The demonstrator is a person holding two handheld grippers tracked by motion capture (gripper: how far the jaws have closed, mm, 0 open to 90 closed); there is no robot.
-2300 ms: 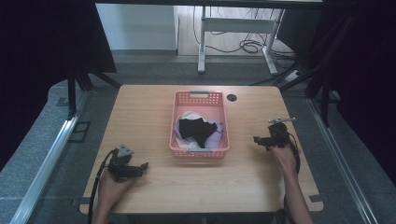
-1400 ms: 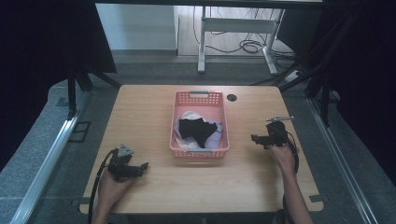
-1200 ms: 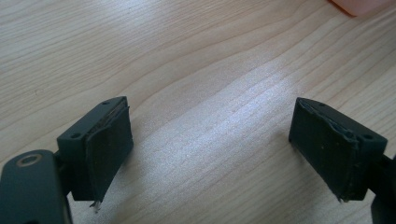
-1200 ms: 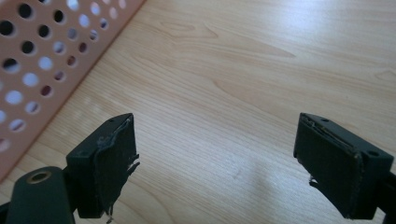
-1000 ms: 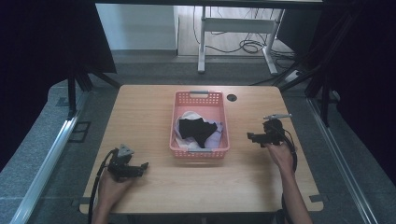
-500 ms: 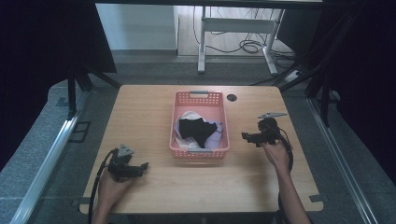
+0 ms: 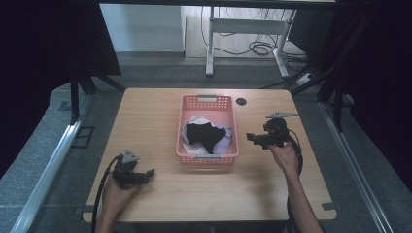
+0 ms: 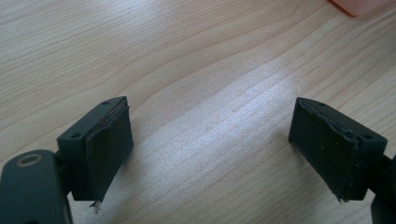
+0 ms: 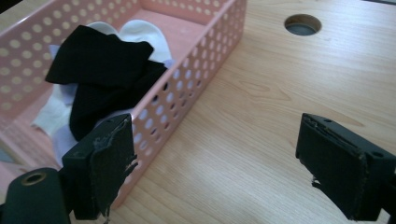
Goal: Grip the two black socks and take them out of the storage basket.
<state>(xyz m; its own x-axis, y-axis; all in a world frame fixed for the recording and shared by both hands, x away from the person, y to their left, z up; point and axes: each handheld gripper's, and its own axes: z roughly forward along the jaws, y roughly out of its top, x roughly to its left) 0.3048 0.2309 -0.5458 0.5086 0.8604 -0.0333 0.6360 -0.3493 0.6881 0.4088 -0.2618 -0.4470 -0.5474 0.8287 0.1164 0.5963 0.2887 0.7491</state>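
- Pink basket [image 7: 208, 102] of perforated plastic, set lengthwise at the middle of the wooden tabletop [image 7: 155, 111], one short end near the person, the other toward the far edge.
- Inside the pink basket: a black garment [image 7: 206, 134] crumpled on top of white cloth [image 7: 197, 121], with a paler, faintly lilac piece [image 7: 224, 144] showing at the near right corner.
- Seen from the right gripper view: black garment [image 9: 100, 70] folded in thick, matte layers, heaped about level with the rim; white cloth [image 9: 135, 32] peeking out beyond and beneath it; rows of round holes along the basket wall [image 9: 187, 77].
- Right tongs [image 7: 256, 139] held just right of the pink basket's near half, raised off the tabletop, pointing left toward it, apart from its wall; jaws spread wide, nothing between them.
- Left tongs [image 7: 145, 173] low at the near left of the tabletop, well apart from the pink basket, pointing right; jaws likewise spread wide over bare wood, gripping nothing.
- Round cable hole [image 7: 241, 101] in the tabletop just right of the basket's far end.
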